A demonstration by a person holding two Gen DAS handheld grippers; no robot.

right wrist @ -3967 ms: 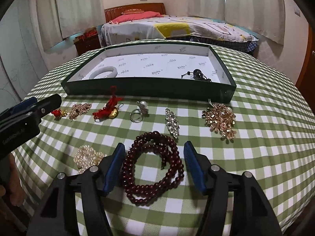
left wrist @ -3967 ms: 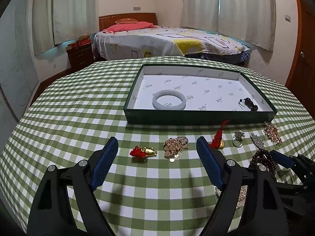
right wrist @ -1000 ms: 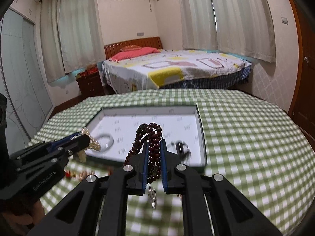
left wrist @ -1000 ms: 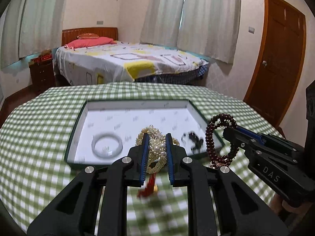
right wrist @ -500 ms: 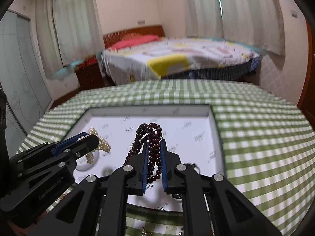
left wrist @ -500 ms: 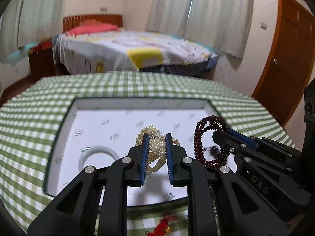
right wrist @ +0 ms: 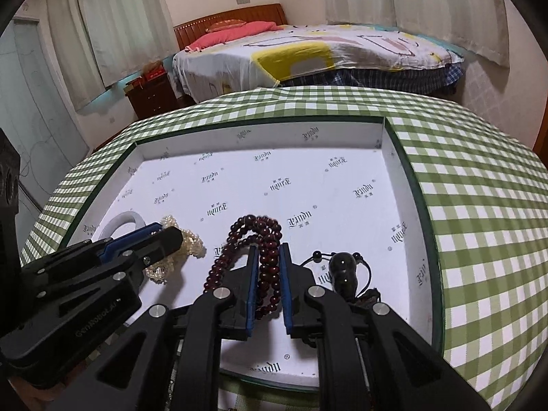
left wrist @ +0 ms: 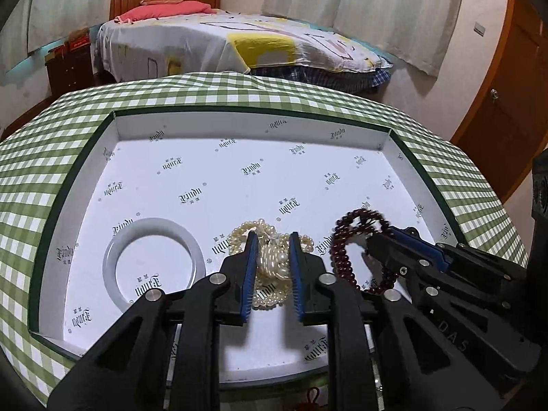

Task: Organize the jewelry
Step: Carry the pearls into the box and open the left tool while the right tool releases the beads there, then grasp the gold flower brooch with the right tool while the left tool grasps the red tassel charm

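Left wrist view
Left gripper (left wrist: 272,239): lower centre of frame, jaws slightly parted, pearl bracelet (left wrist: 270,263) lying between them on the box floor; grip looks released.
Box (left wrist: 246,116): green-walled, white printed lining, fills mid-frame on the checked tablecloth (left wrist: 41,157).
White bangle (left wrist: 154,267): lower left of the box floor.
Right gripper (left wrist: 373,243): lower right, carrying dark red bead bracelet (left wrist: 346,250).

Right wrist view
Right gripper (right wrist: 268,251): centre bottom, clenched on the dark red bead bracelet (right wrist: 263,236) over the box (right wrist: 411,185).
Black pendant (right wrist: 342,270): just right of the gripper, on the lining.
Pearl bracelet (right wrist: 181,246): left, beside the left gripper (right wrist: 167,234).
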